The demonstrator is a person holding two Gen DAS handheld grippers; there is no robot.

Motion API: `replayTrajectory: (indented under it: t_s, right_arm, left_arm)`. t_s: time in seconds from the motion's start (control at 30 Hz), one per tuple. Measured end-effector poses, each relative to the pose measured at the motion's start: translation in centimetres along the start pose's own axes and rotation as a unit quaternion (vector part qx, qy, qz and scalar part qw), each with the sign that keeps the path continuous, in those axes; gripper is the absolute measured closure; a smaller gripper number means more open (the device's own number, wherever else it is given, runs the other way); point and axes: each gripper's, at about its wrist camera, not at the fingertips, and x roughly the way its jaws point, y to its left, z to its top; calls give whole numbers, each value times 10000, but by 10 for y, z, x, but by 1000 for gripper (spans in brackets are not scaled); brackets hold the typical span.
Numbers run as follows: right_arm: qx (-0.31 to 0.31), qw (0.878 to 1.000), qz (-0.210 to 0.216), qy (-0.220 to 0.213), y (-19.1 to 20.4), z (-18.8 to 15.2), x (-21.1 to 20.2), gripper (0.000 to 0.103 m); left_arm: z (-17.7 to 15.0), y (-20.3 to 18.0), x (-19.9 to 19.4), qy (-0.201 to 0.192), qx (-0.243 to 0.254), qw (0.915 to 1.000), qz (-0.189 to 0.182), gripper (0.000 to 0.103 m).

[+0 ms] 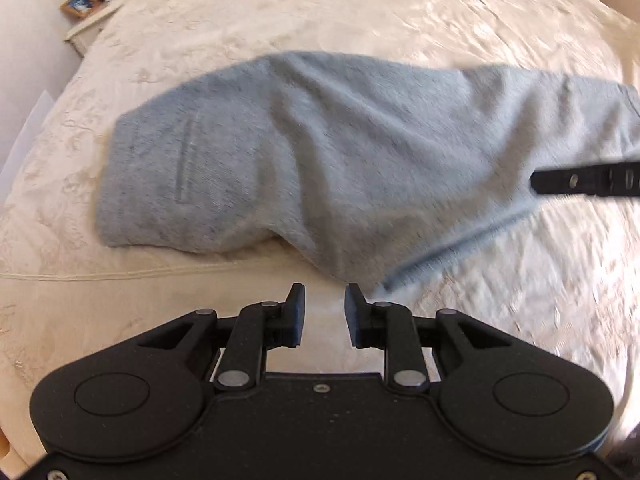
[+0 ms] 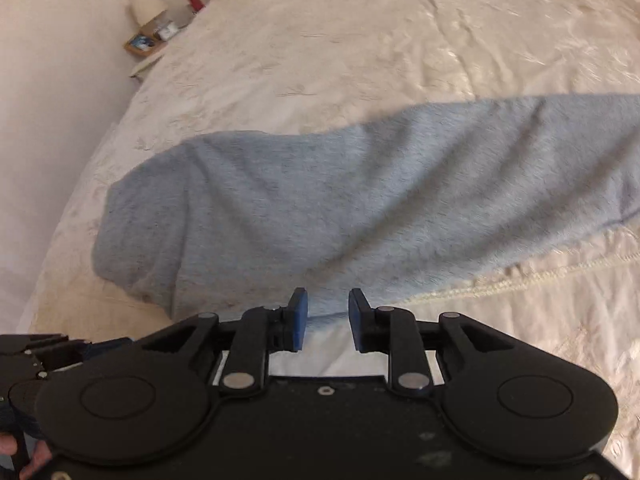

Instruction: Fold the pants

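Two grippers hang over the bed, and neither has hold of anything. Jaws of the left gripper (image 1: 325, 312) stand parted by a moderate gap, with only bare cream bedspread (image 1: 360, 8) showing between the pads. Just ahead of its fingertips, slightly to the right, lies the lower edge of the grey-blue sweatpants (image 1: 320, 152), close to the right pad but apart from it. From there the pants spread forward and to both sides: the waist end with a slit pocket (image 1: 185, 162) lies ahead to the left, and the legs run off ahead to the right. A black finger of the other gripper (image 1: 576, 181) reaches in from the far right over the leg fabric; whether it touches the cloth cannot be told. Far ahead to the left, beside the bed, stands a nightstand (image 1: 86, 6) with a lamp.

Jaws of the right gripper (image 2: 328, 316) are likewise parted by a moderate gap and empty. The near edge of the sweatpants (image 2: 320, 200) shows right between and just beyond its fingertips, with white cloth nearer the body. The garment stretches ahead from far left to far right, motion-blurred. Part of the left gripper's (image 2: 32, 360) black body sits at the lower left.
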Motion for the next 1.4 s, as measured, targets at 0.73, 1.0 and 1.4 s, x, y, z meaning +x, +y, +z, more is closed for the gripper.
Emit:
replayTrajectory:
  t_s: [0.73, 1.0, 1.4]
  right_arm:
    - [-752, 9919, 26, 1024, 28, -7, 81, 78]
    - [-774, 9944, 79, 712, 37, 5, 58, 78]
    - [-494, 9974, -522, 53, -7, 94, 95, 77]
  left_arm:
    - [25, 128, 86, 498, -2768, 9591, -335, 44]
    - [27, 132, 110, 652, -3422, 9370, -271, 78]
    - [24, 138, 77, 385, -3490, 9348, 542, 92]
